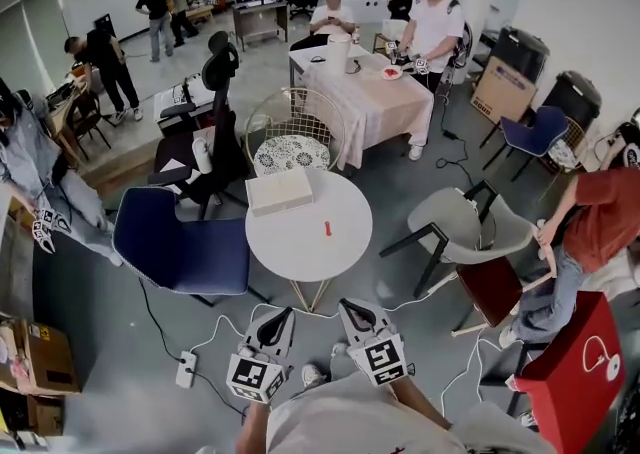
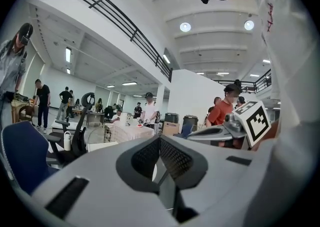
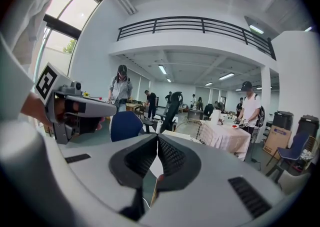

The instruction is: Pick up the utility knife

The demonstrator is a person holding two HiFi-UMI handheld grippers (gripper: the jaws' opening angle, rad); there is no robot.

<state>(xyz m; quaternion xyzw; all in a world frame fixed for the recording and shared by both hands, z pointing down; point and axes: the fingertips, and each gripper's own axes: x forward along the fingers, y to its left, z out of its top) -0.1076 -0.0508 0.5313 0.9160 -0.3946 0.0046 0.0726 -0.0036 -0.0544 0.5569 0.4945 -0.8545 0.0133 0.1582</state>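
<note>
Grey-floored open workroom, crowded with people and chairs; the work surface is a round white table. The left gripper and right gripper are held side by side just short of the table's near edge, both aimed toward it. Both are clenched with nothing between the jaws, as shown along each gripper's own view. This is judged to be a ready pose before the reach, and the jaws would have to be parted first. The utility knife, small and red, is laid near the table's centre, untouched and well apart from both grippers. A white box is set on the table's far left part, apart from the knife. A blue chair is parked left of the table, a grey chair right of it, and a wire chair beyond it. Cables and a power strip are strewn on the floor near the table's base.
</note>
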